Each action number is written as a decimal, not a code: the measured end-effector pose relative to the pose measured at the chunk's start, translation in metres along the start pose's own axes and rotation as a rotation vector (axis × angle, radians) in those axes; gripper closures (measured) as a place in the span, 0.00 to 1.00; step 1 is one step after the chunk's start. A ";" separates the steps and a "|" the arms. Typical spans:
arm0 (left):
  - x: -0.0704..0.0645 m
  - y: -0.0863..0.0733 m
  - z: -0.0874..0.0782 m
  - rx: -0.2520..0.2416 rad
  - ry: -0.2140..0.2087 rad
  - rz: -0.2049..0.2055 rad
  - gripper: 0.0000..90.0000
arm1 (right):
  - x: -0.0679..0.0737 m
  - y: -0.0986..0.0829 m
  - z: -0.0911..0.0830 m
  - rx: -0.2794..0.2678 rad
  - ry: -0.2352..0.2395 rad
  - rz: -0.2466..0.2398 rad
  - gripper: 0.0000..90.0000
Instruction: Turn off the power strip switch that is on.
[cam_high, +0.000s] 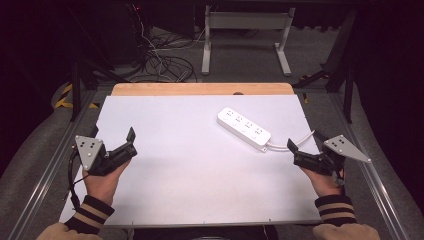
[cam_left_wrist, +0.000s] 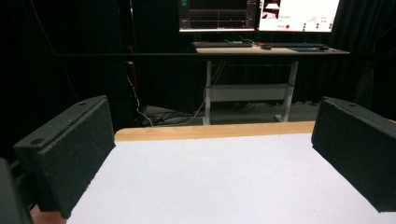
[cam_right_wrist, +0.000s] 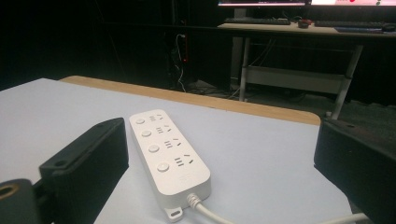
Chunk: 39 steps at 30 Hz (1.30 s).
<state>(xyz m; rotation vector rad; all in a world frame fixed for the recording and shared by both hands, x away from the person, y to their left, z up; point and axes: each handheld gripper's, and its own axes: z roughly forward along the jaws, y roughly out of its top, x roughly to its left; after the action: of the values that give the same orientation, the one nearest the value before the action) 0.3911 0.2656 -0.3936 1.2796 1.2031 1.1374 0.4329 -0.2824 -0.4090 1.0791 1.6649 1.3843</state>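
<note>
A white power strip (cam_high: 244, 129) with several sockets and round buttons lies flat on the white table (cam_high: 200, 170), right of centre; its white cable (cam_high: 295, 141) runs off toward the right edge. In the right gripper view the power strip (cam_right_wrist: 168, 156) lies just ahead between the jaws. My right gripper (cam_high: 295, 150) hovers at the table's right edge, open and empty, just right of the strip's cable end. My left gripper (cam_high: 131, 142) is held over the left side of the table, open, with nothing between its jaws.
A wooden strip (cam_high: 202, 89) borders the table's far edge. Beyond it stand a white desk frame (cam_high: 245, 35) and tangled cables (cam_high: 165, 60) on the floor. Metal rails (cam_high: 380, 185) run along both table sides. Monitors and a keyboard (cam_left_wrist: 224, 44) sit on a far desk.
</note>
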 end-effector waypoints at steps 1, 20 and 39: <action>0.000 0.000 0.000 0.000 -0.001 -0.001 0.00 | 0.000 0.000 0.000 0.000 0.000 0.000 0.04; 0.000 0.000 0.000 0.002 -0.003 0.003 0.00 | 0.001 0.001 0.001 -0.015 -0.005 -0.005 0.06; 0.000 -0.001 0.000 0.002 -0.006 0.011 0.00 | 0.001 0.018 -0.014 -0.017 0.010 -0.007 1.00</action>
<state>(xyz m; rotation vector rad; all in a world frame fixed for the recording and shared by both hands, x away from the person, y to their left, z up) 0.3913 0.2655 -0.3947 1.2917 1.1943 1.1406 0.4225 -0.2859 -0.3892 1.0579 1.6588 1.3994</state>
